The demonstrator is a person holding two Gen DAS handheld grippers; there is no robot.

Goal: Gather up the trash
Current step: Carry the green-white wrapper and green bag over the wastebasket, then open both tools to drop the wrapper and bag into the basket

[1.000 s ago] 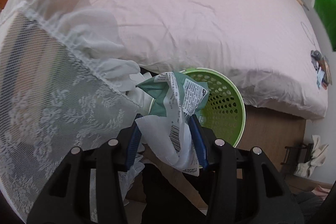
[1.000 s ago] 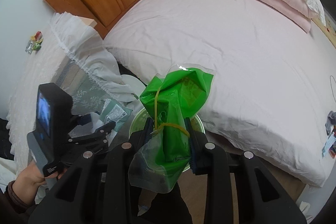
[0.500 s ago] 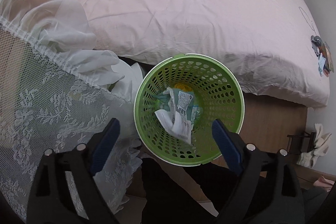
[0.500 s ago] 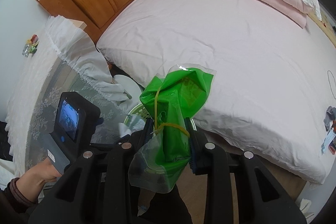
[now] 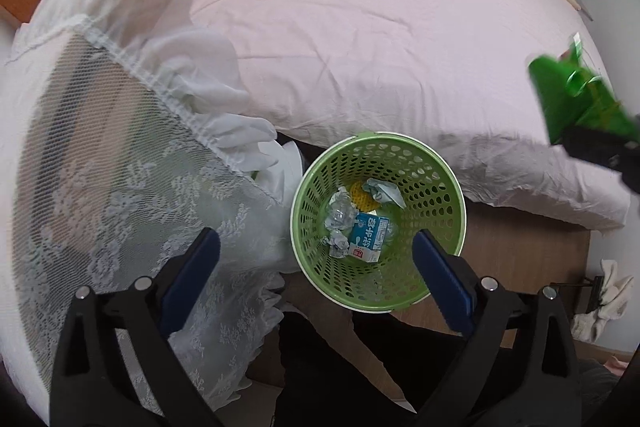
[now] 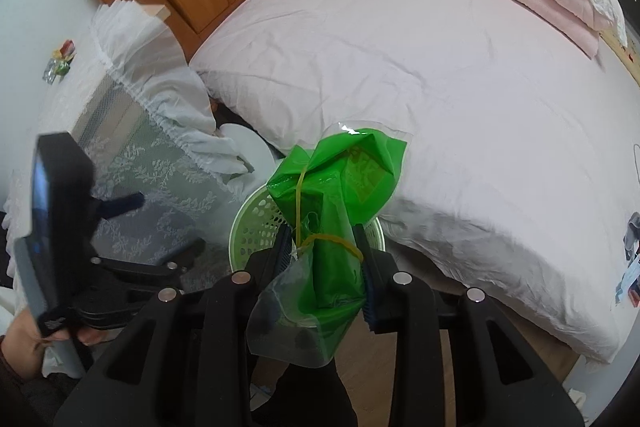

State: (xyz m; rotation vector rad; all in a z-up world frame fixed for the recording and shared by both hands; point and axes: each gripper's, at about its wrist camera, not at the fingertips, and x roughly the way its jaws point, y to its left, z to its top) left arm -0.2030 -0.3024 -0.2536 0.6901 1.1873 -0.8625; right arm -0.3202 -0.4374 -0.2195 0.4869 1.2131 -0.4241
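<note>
While opening, left jaws (empty) flank basket [image 5: 378,227].

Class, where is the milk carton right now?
In the left wrist view, the milk carton lies inside the green basket, among crumpled wrappers, below the bed's edge.

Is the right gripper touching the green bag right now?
Touching. In the right wrist view the right gripper has both pads pressed against the green bag, pinching it above the green basket.

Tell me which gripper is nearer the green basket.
Left. The left gripper hangs directly over the green basket, its jaws opening with nothing between them. The right gripper, clamping the green bag, sits off to the basket's side, toward the bed.
</note>
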